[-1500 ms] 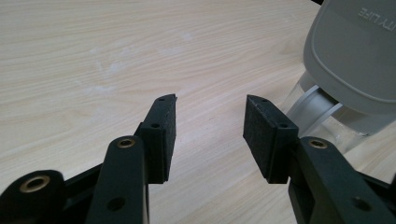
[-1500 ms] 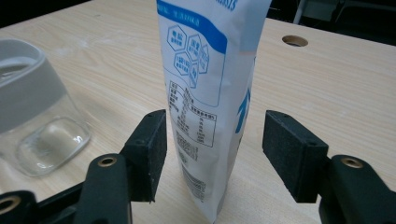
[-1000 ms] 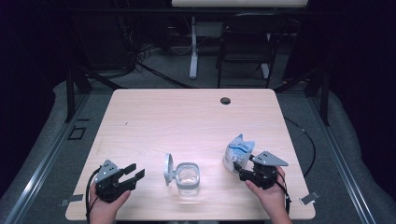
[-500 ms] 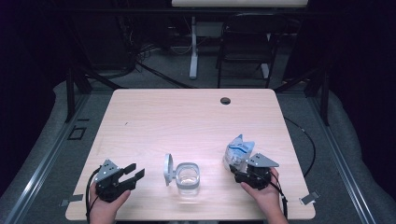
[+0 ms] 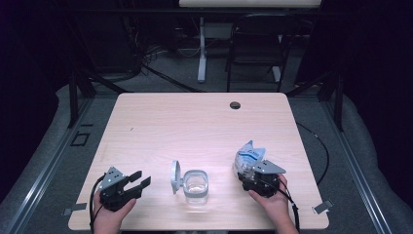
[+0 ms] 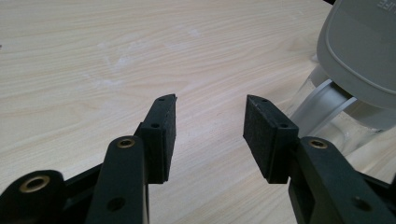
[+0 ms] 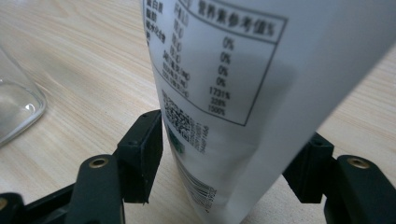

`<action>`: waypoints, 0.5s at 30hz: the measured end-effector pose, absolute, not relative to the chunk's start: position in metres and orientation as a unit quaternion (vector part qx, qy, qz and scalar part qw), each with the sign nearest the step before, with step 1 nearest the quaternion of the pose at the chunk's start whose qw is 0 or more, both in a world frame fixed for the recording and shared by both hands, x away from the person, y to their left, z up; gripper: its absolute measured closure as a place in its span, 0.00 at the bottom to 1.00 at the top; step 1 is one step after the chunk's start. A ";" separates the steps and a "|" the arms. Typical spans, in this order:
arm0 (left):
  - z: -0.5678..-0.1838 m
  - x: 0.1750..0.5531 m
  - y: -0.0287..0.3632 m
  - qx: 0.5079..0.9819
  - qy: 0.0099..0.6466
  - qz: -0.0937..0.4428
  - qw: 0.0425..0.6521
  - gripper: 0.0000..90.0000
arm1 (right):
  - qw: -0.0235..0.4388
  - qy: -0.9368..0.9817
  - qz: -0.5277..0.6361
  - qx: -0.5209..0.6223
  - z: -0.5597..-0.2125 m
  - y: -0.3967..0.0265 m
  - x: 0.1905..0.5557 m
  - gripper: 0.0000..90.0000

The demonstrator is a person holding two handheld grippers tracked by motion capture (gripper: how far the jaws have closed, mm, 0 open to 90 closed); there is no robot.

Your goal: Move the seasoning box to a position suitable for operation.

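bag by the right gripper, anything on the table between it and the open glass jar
Nothing visible does. The bag sits between the right gripper's jaws, and only bare table lies between it and the glass jar. The jar's lid is flipped open on the far side, toward the left gripper.

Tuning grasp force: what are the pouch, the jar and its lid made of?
Pouch: likely thin glossy plastic film, white with a printed nutrition table and barcode, creased. Jar: clear, glass-like; could be hard plastic. Flip lid: matte grey plastic, moulded lettering.
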State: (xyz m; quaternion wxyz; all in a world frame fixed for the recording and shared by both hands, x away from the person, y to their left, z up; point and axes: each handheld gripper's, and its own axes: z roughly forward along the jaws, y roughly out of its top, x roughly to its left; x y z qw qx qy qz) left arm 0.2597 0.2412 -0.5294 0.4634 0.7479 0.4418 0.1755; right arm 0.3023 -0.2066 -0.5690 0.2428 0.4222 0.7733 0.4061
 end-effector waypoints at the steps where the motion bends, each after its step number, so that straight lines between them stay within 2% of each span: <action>1: -0.530 0.260 0.241 0.747 0.442 0.175 0.464 0.60 | 0.242 0.774 0.405 0.422 -0.569 -0.206 0.302 0.41; 15: -0.531 0.260 0.241 0.749 0.443 0.175 0.461 0.60 | 0.245 0.772 0.403 0.426 -0.576 -0.203 0.305 0.41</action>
